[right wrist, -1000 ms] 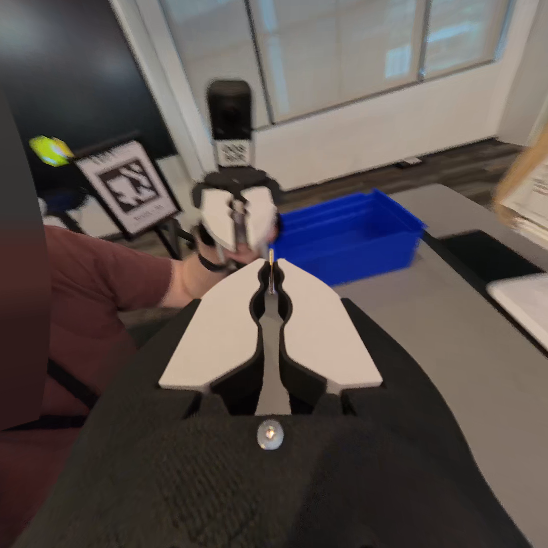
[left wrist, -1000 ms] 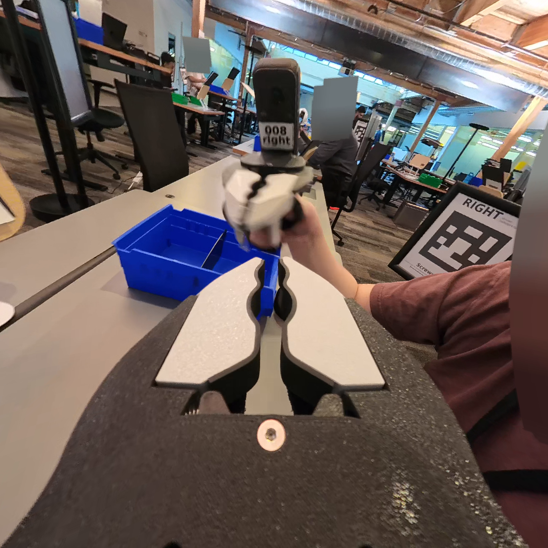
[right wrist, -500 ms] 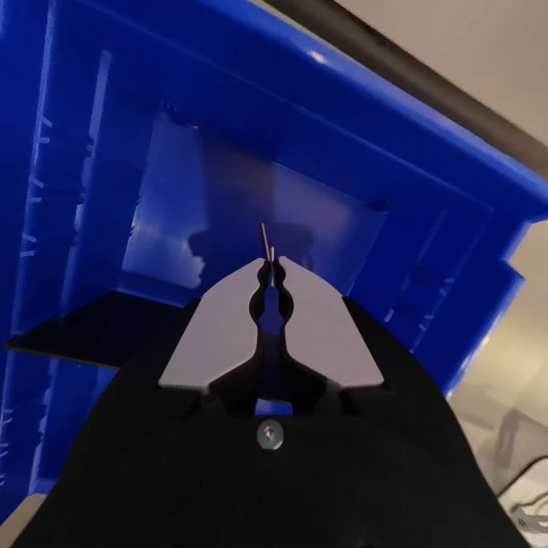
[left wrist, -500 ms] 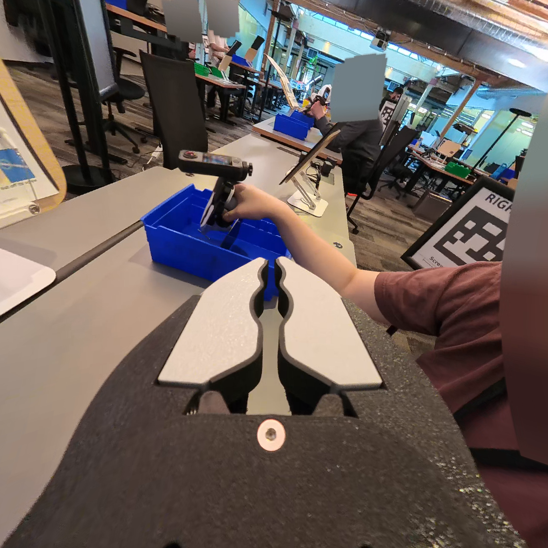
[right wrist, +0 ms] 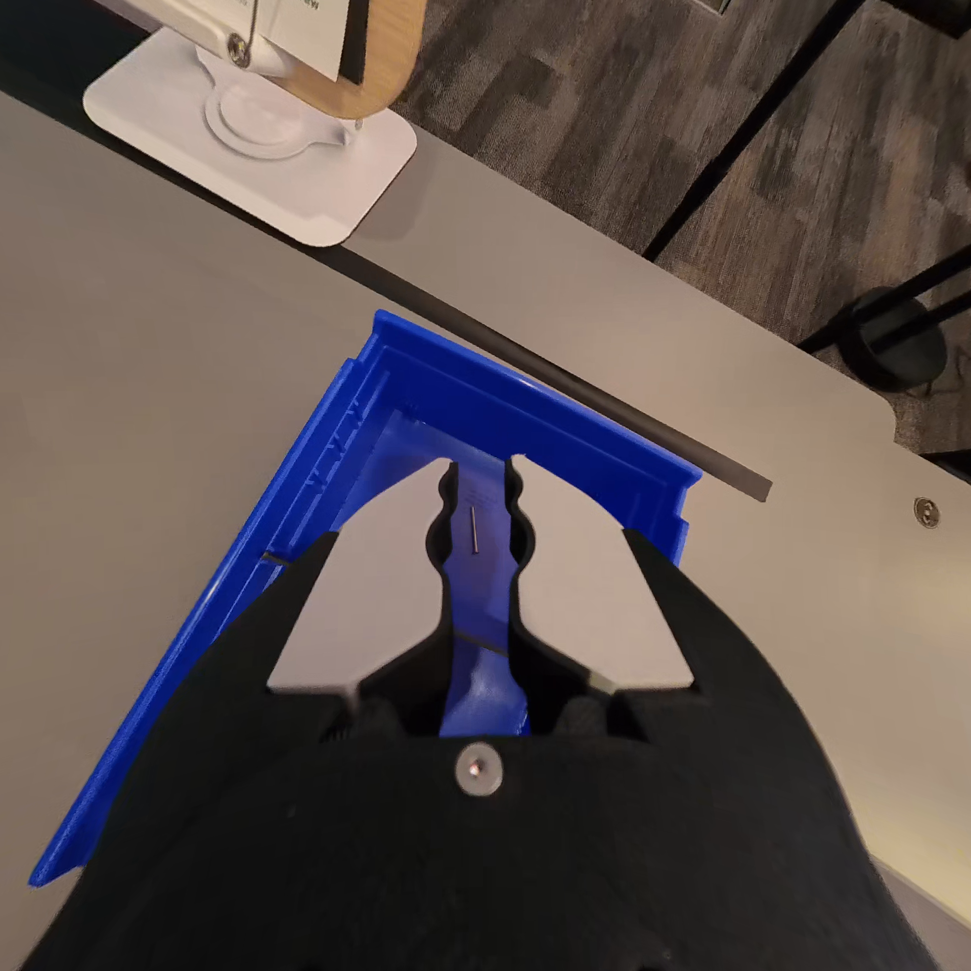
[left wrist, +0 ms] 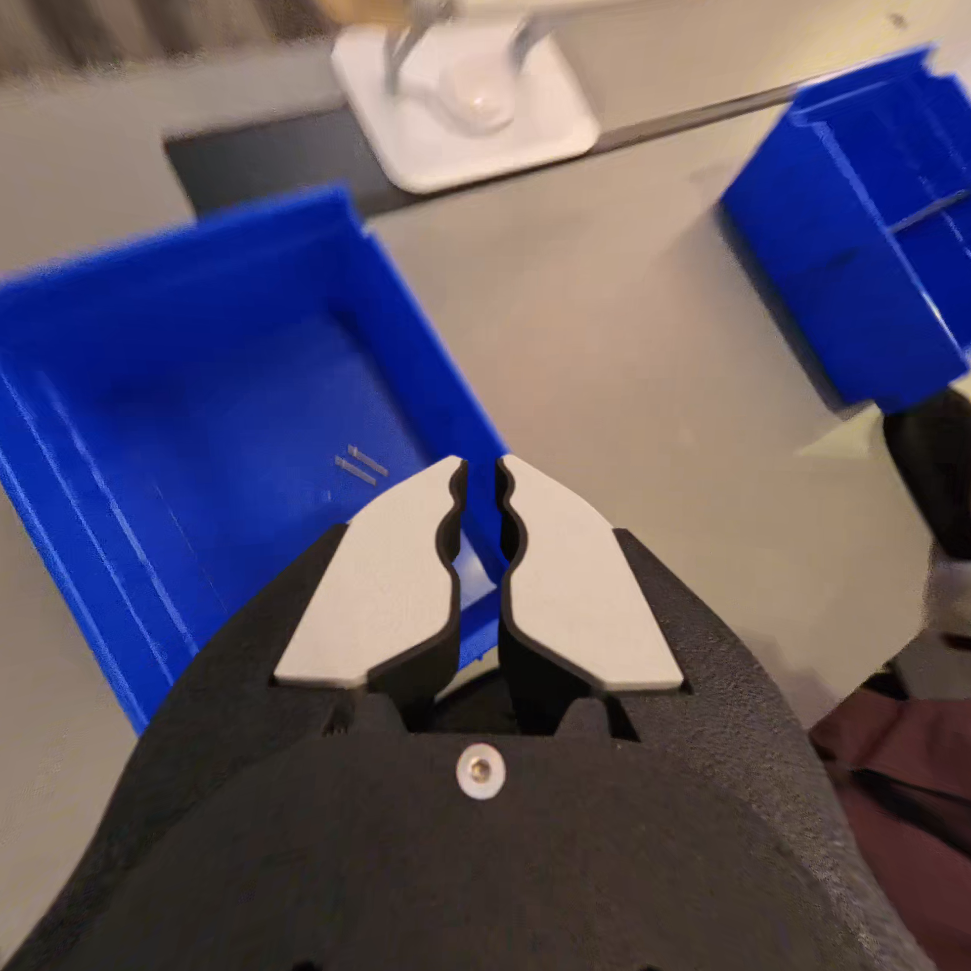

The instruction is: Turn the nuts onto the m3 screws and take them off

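Observation:
My left gripper (left wrist: 481, 462) hovers over the near right corner of a blue bin (left wrist: 410, 341) with its fingers slightly apart and nothing between them. Two thin screws (left wrist: 362, 465) lie side by side on that bin's floor, just left of the fingertips. My right gripper (right wrist: 481, 461) is open above a second blue bin (right wrist: 525, 399). One screw (right wrist: 474, 529) lies on this bin's floor and shows in the gap between the fingers, touching neither pad. The view is blurred, and no nut is clear in either view.
Both bins stand on a grey table (left wrist: 604, 368). The divided blue bin (left wrist: 867, 236) sits to the right in the left wrist view. A white stand base (right wrist: 252, 147) stands at the back near a dark table seam (right wrist: 578, 389). The floor lies beyond the table edge (right wrist: 735, 131). The left gripper's tips are roughly 50 cm from the right gripper's.
My right gripper carried a screw down into the divided bin, opened, and the screw now lies on the bin floor. My left gripper swung down over the other bin and its shut fingers parted.

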`<move>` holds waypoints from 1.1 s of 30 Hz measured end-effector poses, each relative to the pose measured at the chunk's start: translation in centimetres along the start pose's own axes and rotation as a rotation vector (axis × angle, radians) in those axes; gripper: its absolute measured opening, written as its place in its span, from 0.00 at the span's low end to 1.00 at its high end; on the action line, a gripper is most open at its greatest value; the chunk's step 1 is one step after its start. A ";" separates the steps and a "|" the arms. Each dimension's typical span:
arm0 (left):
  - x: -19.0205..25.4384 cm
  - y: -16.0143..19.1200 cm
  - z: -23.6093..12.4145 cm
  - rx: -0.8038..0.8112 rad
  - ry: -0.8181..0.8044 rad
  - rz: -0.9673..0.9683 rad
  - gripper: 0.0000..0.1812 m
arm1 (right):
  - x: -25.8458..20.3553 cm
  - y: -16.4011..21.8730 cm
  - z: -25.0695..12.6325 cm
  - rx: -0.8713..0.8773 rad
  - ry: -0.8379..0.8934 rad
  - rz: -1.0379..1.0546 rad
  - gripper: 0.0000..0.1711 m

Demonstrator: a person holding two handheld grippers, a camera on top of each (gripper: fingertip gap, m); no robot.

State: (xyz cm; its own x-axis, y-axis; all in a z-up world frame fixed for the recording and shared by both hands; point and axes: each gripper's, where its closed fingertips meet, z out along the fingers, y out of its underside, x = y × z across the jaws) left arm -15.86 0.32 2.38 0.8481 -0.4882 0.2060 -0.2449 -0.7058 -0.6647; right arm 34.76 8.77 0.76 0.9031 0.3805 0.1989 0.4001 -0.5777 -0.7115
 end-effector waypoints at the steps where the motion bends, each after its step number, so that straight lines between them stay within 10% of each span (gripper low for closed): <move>1: -1.2 0.7 1.0 -0.047 0.001 -0.078 0.05 | -0.1 0.1 0.1 -0.012 0.008 -0.013 0.10; 11: -7.2 8.0 12.7 -0.453 -0.067 -0.302 0.00 | -0.9 1.2 1.6 -0.106 0.026 -0.082 0.12; 33: -10.1 9.1 13.8 -0.509 -0.276 -0.264 0.05 | -1.6 2.0 1.9 -0.165 0.023 -0.126 0.15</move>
State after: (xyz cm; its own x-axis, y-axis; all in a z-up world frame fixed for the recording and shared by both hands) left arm -20.17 5.88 -15.61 0.9837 -0.1617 0.0783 -0.1457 -0.9731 -0.1784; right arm 33.82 8.35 -2.31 0.8467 0.4421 0.2962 0.5289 -0.6376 -0.5602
